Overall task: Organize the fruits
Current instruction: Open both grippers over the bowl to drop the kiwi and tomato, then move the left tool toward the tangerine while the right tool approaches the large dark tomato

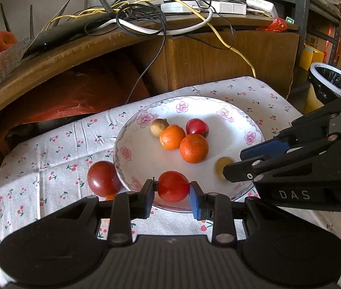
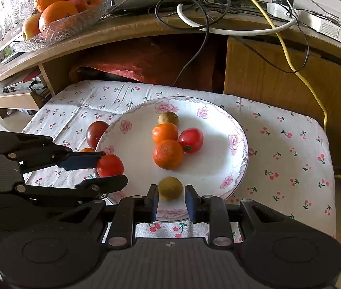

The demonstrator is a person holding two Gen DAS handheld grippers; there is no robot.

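A: Where does the left gripper stand?

B: Over the near left rim of the floral plate. Its blue pads are pressed on both sides of a red cherry tomato, so it is grasping that fruit. The tomato's green stem end points toward the left finger; the fruit is close to round, so I cannot give a long axis.

A: And the right gripper?

B: At the plate's near edge, straddling a small brownish-yellow round fruit, perhaps a longan. A gap shows on each side of it, so the jaws look released, not pinching. From the left wrist that fruit is blurred and half hidden behind the right gripper's finger.

A: What else is on the plate?

B: Near its middle a cluster, touching one another: two mandarins, another red tomato with its green calyx facing the near edge, and a second brownish fruit toward the far rim.

A: Anything off the plate?

B: A darker red tomato lies on the cherry-print tablecloth, just beside the plate's left rim. Next to it an orange scrap of fruit peeks out, mostly hidden by the left gripper; I cannot tell what it is.

A: Beyond the table?

B: A wooden desk with tangled cables, and a glass bowl of oranges and apples at its left end, cut off in the left wrist view.
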